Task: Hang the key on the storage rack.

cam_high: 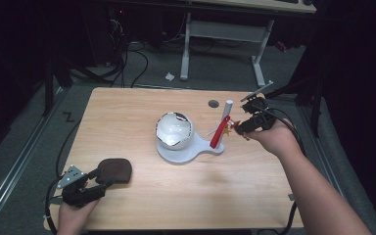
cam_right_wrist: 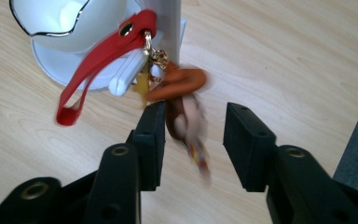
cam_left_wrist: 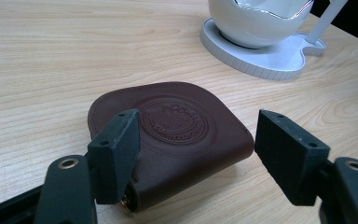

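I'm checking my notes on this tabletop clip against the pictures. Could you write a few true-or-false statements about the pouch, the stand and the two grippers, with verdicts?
1. A brown leather pouch lies flat on the wooden table. True.
2. The left gripper is clamped shut on the pouch. False: its jaws stand open on either side of it, and a gap shows at the one on the right of the left gripper view.
3. A red strap hangs from the white stand. True.
4. The white bowl lies tipped over on the table. False: it sits upright on the stand's round base.
5. The right gripper has open jaws, with a blurred orange charm dangling just ahead of them. True.
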The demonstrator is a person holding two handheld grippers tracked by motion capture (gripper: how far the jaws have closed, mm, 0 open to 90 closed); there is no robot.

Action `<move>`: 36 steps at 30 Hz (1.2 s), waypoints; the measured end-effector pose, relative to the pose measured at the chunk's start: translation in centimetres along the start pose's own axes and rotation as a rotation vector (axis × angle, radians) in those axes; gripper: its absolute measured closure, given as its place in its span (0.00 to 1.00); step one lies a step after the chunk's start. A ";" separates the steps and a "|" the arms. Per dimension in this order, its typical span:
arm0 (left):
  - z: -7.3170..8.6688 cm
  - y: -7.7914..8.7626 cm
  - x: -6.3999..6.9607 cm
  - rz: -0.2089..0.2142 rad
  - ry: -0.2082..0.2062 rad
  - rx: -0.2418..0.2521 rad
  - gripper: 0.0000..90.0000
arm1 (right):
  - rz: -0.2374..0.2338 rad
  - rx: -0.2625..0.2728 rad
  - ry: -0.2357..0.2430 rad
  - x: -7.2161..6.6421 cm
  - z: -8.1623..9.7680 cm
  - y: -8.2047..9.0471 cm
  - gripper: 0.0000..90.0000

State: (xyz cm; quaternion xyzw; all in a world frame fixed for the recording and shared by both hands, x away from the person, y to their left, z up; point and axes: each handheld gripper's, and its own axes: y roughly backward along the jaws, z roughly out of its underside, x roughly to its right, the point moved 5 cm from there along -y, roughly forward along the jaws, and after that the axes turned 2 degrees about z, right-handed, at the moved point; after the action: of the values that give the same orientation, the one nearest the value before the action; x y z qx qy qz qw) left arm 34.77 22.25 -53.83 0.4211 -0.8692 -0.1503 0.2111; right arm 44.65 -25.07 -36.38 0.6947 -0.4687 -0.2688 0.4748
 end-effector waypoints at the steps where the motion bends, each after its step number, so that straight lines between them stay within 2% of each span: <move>1: 0.0 0.0 0.0 -0.001 0.000 0.000 0.35 | -0.006 0.003 -0.003 0.0 0.0 0.0 0.64; 11: 0.0 0.0 0.0 -0.005 0.000 -0.005 0.35 | -0.007 0.047 -0.009 0.0 1.5 1.3 0.64; 15: 0.0 0.0 -0.3 -0.016 0.013 -0.008 0.36 | -0.007 0.063 -0.008 -0.3 2.8 1.2 0.64; 18: 0.0 0.0 -0.8 -0.043 0.021 -0.033 0.37 | -0.008 0.084 0.003 -0.6 3.9 0.8 0.61; 22: 0.0 0.0 -1.3 -0.063 0.041 -0.053 0.37 | 0.012 0.099 0.019 -1.2 5.7 -0.7 0.58; 26: -0.1 0.1 -1.3 -0.059 0.026 -0.045 0.35 | 0.029 0.121 0.016 -1.6 7.8 -2.5 0.57; 28: -0.2 0.2 -1.3 -0.054 0.023 -0.037 0.35 | 0.017 0.130 0.007 -1.7 8.7 -3.2 0.56; 31: -0.3 0.4 -1.3 -0.054 0.015 -0.023 0.35 | 0.023 0.154 -0.004 -1.8 10.5 -4.6 0.56; 36: -0.5 0.7 -1.4 -0.068 0.001 -0.018 0.35 | 0.044 0.162 0.005 -2.1 13.2 -7.1 0.57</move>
State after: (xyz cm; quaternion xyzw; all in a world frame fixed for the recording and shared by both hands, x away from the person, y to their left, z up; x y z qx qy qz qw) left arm 35.35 23.71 -53.44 0.4485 -0.8529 -0.1651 0.2103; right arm 35.79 -27.78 -48.33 0.7211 -0.5029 -0.2176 0.4240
